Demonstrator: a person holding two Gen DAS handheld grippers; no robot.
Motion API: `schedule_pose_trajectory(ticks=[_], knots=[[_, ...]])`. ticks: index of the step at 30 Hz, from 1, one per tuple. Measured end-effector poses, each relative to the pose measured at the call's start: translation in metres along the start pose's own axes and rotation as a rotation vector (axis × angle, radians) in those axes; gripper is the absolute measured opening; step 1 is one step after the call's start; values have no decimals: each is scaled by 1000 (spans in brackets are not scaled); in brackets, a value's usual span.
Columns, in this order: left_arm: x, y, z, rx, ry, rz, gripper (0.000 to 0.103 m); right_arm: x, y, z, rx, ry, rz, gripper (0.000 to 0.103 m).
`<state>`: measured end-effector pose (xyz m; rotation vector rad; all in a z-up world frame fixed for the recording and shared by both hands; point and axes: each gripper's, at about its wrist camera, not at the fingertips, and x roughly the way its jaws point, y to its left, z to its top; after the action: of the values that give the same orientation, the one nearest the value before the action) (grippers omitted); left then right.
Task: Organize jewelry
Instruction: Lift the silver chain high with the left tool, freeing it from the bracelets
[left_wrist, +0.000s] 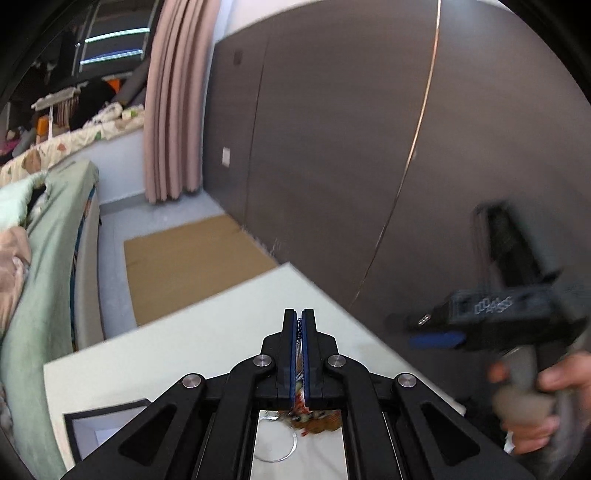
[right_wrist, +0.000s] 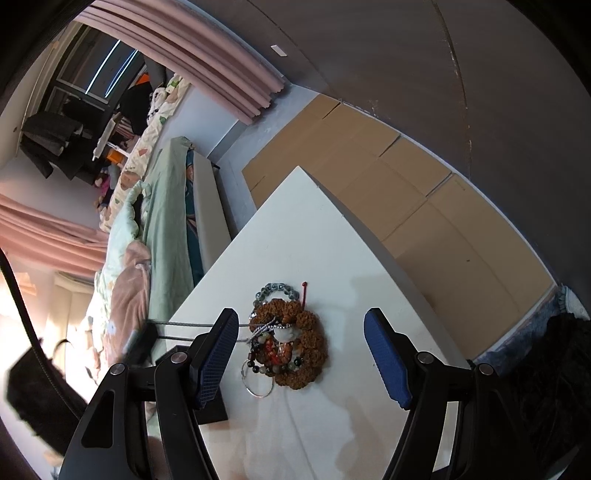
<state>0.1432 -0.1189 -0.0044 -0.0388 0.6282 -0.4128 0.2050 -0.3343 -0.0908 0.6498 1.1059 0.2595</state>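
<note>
A pile of jewelry (right_wrist: 288, 339) lies on the white table (right_wrist: 314, 229): a brown bumpy-bead bracelet, a grey-green bead bracelet, small coloured beads and a thin metal ring (right_wrist: 258, 384). My right gripper (right_wrist: 301, 354) is open, its blue pads on either side of the pile, above it. My left gripper (left_wrist: 300, 332) is shut on a thin silver chain (right_wrist: 192, 325), which stretches taut from the pile toward the left. In the left wrist view the pile (left_wrist: 314, 421) and the ring (left_wrist: 275, 448) show below the fingers. The right gripper (left_wrist: 436, 338) appears blurred at the right.
A black-framed box (left_wrist: 92, 428) sits on the table's left part, also in the right wrist view (right_wrist: 207, 406). A bed with green bedding (right_wrist: 162, 221), flattened cardboard (right_wrist: 406, 192) on the floor, dark wall panels (left_wrist: 369, 147) and pink curtains (left_wrist: 173, 110) surround the table.
</note>
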Motion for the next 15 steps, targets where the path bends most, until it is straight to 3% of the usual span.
schedule_pose_trajectory(ticks=[11, 15], knots=[[-86, -15, 36, 0, -176, -28, 1, 11, -6, -7, 8, 47, -3, 72], [-117, -28, 53, 38, -236, -5, 1, 18, -11, -11, 27, 80, 8, 72]])
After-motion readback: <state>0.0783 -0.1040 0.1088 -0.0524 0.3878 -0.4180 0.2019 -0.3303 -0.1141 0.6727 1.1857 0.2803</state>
